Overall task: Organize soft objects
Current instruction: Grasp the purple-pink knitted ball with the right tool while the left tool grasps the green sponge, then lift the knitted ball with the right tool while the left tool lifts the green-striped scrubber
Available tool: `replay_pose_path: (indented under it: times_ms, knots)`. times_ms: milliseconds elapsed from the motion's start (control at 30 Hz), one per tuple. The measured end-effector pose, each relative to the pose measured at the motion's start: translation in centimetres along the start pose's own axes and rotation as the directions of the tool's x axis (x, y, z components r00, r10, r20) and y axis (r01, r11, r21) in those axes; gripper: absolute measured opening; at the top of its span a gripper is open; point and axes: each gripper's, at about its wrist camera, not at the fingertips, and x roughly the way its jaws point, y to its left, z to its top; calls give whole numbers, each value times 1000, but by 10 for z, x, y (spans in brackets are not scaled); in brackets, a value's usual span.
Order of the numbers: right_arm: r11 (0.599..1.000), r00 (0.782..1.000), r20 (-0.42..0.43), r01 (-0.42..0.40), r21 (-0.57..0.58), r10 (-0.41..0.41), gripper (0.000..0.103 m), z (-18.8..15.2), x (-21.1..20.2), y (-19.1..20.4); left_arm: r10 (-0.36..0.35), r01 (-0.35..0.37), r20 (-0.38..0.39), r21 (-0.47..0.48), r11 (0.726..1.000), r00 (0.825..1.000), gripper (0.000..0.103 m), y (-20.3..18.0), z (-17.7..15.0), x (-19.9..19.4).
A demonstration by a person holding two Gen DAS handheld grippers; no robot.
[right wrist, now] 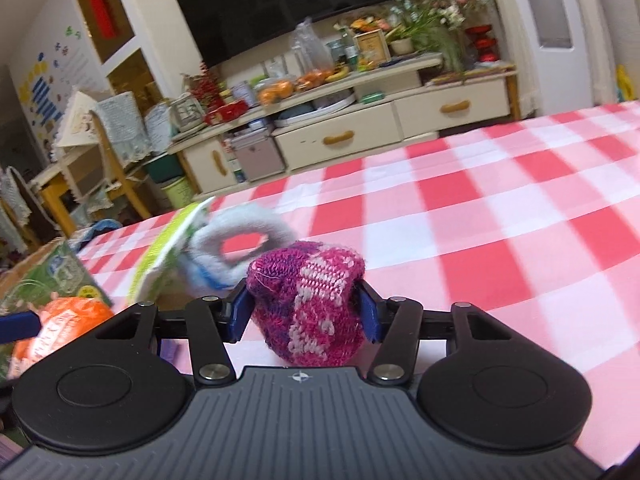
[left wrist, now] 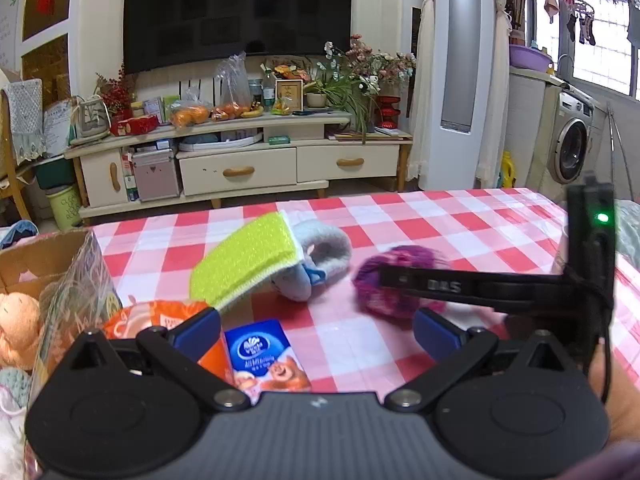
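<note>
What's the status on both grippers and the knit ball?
Right gripper clamped on pink knit ball. Left gripper open, over tissue pack. Nothing blocking.

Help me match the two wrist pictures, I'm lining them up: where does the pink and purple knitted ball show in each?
Left wrist view: the knitted ball lies right of centre on the checked tablecloth, partly behind the right hand-held gripper.
Right wrist view: the ball sits low at centre, between the blue pads, which press its sides.
Shared landmark: the green sponge cloth, left of the ball in both.
</note>
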Motion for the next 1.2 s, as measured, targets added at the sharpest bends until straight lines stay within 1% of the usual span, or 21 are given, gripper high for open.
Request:
replay_pose_path:
  times_ms: [67,100,200,267,300,400,433,500,600,667,767,867,933,1000,1100,1200]
  knots:
    - [1000,1000,9,28,-6,-28,67,0,-5,-5,11,-11,1,2,1000,1000,102,0,3,4]
    - [999,999,11,36,-2,-36,67,0,-7,-7,28,-28,-1,3,1000,1000,102,0,4,7]
    - [999,999,13,45,19,-45,67,-2,-11,-15,112,-111,-16,26,993,994,101,0,8,17]
    - [999,999,14,42,24,-43,67,-3,-13,-17,151,-150,-23,47,988,988,101,-2,11,23]
    - [999,999,13,40,22,-41,67,-3,-14,-18,154,-153,-22,41,987,988,101,-2,12,25]
    - [999,999,19,45,5,-46,67,-3,-18,-19,125,-126,-27,-36,991,992,101,-2,19,32]
    - [999,999,22,48,-1,-48,67,-4,-20,-19,124,-125,-22,-47,991,992,101,-4,21,36]
    - [999,999,21,49,-4,-49,67,-4,-20,-21,146,-147,-7,-55,988,989,101,-6,28,45]
    - [999,999,19,43,7,-43,67,-2,-21,-24,161,-162,-16,-101,982,987,101,-4,38,64]
    - [999,999,18,41,11,-41,67,-2,-21,-24,175,-177,-31,-103,979,984,100,-4,44,77]
    - [999,999,16,34,20,-34,67,-1,-21,-24,214,-218,-66,-65,974,975,95,-5,48,96]
    - [999,999,16,28,32,-28,67,0,-20,-26,226,-235,-115,-74,969,967,91,1,48,112]
    - [999,1000,16,24,39,-24,67,0,-20,-27,244,-257,-140,-78,963,960,88,5,49,121]
    - [999,1000,15,20,41,-21,67,0,-20,-28,250,-265,-147,-88,960,957,85,8,49,127]
    - [999,1000,15,20,41,-20,67,0,-21,-30,262,-275,-144,-81,958,954,73,10,51,131]
    - [999,1000,15,22,42,-23,67,0,-21,-31,260,-272,-144,-67,960,955,65,8,52,133]
